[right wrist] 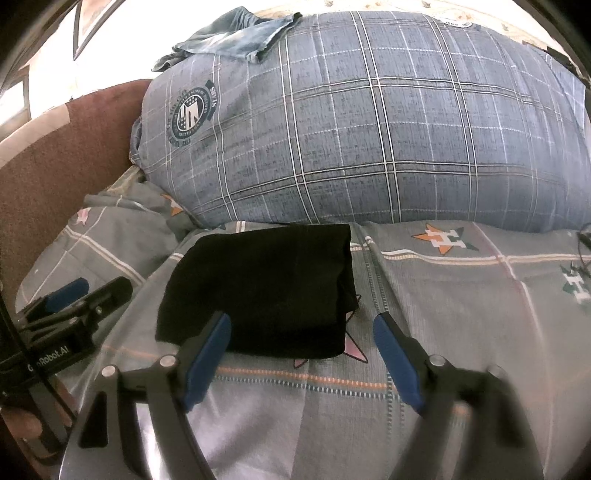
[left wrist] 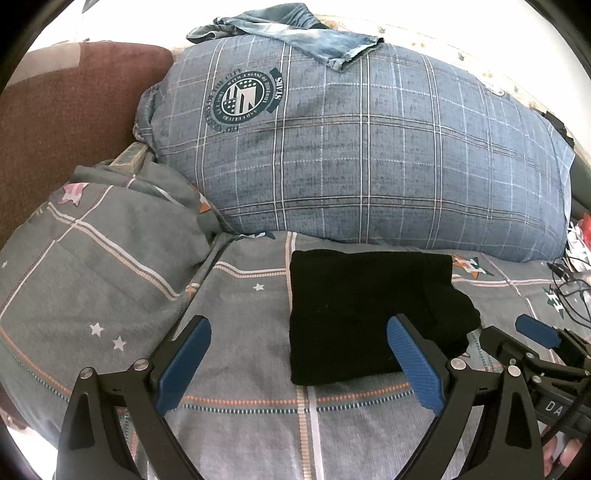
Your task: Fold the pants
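Against the far left edge stands a brown headboard (left wrist: 62, 110), and beside it a plaid pillow (left wrist: 369, 155) carries a round crest reading "STARS". Jeans (left wrist: 295, 31) lie on top of it. Below, on the grey star-print bedspread (left wrist: 258, 369), the black pants (left wrist: 369, 314) sit folded into a compact block. The left gripper (left wrist: 299, 365) hovers with jaws spread wide, holding nothing. The right gripper (right wrist: 301, 354) likewise gapes empty, near the pants' right edge, bare bedspread beyond.

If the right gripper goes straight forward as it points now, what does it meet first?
Probably the folded black pants: the open right gripper points at their near right edge, its left finger already over the cloth. Behind them is the plaid pillow. Depth is uncertain.
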### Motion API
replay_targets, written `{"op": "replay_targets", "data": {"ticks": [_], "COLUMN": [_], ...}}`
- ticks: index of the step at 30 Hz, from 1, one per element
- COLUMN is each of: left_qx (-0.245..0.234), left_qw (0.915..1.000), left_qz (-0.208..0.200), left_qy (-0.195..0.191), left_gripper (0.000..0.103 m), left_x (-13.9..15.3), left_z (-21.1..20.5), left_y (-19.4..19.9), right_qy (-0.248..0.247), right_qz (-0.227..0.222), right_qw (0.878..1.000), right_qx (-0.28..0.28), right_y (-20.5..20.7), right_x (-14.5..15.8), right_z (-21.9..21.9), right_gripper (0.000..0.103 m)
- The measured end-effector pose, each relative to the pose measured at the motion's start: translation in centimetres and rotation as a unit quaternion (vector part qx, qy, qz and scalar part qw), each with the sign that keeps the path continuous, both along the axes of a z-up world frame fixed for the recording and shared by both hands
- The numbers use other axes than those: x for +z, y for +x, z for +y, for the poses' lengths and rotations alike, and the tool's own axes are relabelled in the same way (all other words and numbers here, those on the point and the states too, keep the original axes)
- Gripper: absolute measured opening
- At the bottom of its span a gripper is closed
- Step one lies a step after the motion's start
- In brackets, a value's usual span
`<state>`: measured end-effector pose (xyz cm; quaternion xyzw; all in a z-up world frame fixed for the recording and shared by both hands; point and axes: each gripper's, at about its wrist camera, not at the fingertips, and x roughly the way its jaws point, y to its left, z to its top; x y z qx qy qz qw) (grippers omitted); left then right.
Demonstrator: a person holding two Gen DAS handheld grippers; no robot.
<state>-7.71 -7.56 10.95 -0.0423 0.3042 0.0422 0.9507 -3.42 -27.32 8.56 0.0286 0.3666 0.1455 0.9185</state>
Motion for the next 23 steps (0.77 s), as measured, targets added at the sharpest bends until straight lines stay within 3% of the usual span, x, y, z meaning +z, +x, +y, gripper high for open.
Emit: {"op": "replay_targets", "data": {"ticks": [23], "left_qx": [-0.008], "left_qw": [1.0000], "left_qz": [0.001], "left_qy": [0.003], "left_gripper": [0.102], "left_x": [-0.5], "left_z": [-1.2], "left_y": [-1.1], "right_qy": [-0.006], "right_qz": [0.006], "right_qw": [1.000], "right_qx": [-0.005], "right_y": [-0.8], "right_x": [-0.3], "right_z": [-1.1], "right_gripper": [0.081]}}
